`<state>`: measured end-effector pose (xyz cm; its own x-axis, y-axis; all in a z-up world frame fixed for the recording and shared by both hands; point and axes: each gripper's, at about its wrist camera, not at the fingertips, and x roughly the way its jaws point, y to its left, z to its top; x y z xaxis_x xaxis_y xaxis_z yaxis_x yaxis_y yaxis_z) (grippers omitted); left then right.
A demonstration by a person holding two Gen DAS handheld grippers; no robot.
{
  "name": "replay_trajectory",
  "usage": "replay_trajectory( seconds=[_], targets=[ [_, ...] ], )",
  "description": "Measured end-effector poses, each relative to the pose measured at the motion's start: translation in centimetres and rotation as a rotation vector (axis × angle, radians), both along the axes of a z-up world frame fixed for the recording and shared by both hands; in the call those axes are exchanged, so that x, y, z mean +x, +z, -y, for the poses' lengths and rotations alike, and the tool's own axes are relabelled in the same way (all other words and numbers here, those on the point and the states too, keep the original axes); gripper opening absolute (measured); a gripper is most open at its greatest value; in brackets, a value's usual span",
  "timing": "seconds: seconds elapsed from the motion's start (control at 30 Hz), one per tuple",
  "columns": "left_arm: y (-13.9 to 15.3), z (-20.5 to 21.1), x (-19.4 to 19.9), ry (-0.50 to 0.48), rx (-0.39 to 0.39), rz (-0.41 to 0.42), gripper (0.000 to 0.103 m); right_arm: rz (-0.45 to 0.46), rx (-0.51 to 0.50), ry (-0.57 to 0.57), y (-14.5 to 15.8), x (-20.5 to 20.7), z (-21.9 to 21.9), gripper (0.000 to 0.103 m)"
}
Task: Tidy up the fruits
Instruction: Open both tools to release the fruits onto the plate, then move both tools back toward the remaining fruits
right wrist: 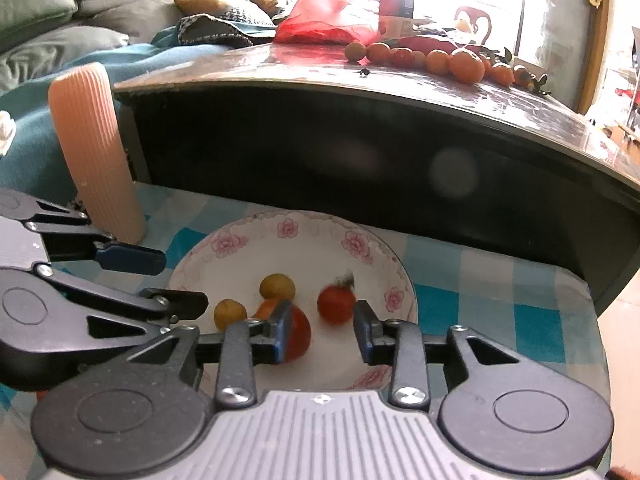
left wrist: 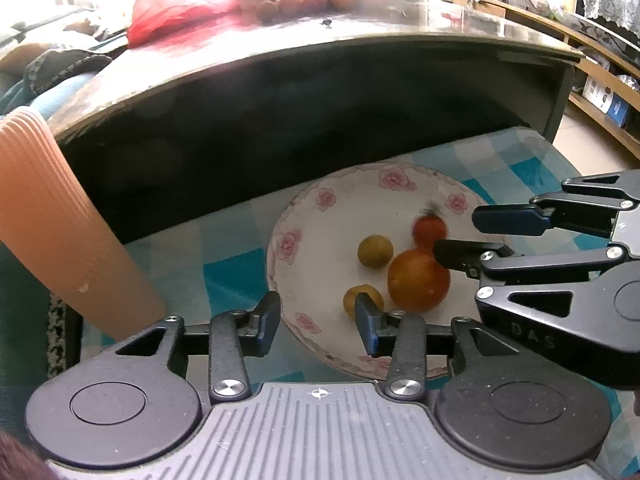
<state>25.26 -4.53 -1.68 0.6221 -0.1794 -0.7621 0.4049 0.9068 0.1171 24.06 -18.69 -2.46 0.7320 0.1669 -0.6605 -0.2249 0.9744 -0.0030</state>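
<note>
Fruits sit gathered in a white shallow ceramic plate with pink flower print [right wrist: 360, 246], which rests on a blue-and-white checked cloth [right wrist: 500, 280]; collecting them in one dish looks like the point of the job. Right tool [right wrist: 322, 334] hangs over the near rim with its jaws apart and nothing between them. Just past its tips, at about 12 o'clock, lies a small red tomato with a dark stalk [right wrist: 336, 304], blurred, so I judge it only just let go or rolling. At 10 o'clock its left finger partly covers a large orange-red round fruit [right wrist: 298, 332], and beyond that lie two small yellow-green round fruits [right wrist: 277, 286].

Left tool [left wrist: 316, 316] also stands spread and empty, one finger outside the plate's rim and one over it, near one yellow fruit at 1 o'clock. It seems to wait rather than grip.

Farther out, at 12 o'clock, a dark glossy desk [right wrist: 400, 76] carries a row of small orange fruits [right wrist: 436, 60] beside a red plastic bag [right wrist: 320, 12], probably the stock yet to be sorted. A ribbed peach-coloured cylinder [right wrist: 96, 148] stands at 10 o'clock.
</note>
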Motion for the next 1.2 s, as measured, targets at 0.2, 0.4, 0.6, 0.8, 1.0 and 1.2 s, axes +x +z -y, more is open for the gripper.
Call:
replay_trajectory(
  seconds=[0.2, 0.4, 0.6, 0.8, 1.0, 1.2],
  targets=[
    [0.6, -0.3, -0.3, -0.002, -0.011, 0.011, 0.053, 0.006, 0.012, -0.015, 0.5, -0.3, 0.7, 0.050],
    [1.2, -0.7, -0.8, -0.004, -0.024, 0.017, 0.054, -0.008, 0.008, -0.009, 1.0, -1.6, 0.9, 0.050],
    [2.0, -1.3, -2.1, -0.007, -0.047, 0.020, 0.054, -0.020, 0.000, 0.021, 1.5, -4.2, 0.4, 0.050],
    [3.0, -1.7, -4.3, -0.018, -0.061, 0.029, 0.057, -0.010, -0.013, 0.027, 2.5, -6.6, -0.7, 0.050],
    [3.3, -2.2, -6.2, -0.020, -0.072, 0.023, 0.057, -0.013, -0.015, 0.019, 2.8, -8.7, -1.1, 0.050],
    [3.1, -2.4, -8.2, -0.033, -0.067, 0.015, 0.058, -0.017, -0.018, 0.014, 3.0, -9.9, -1.2, 0.050]
  ],
)
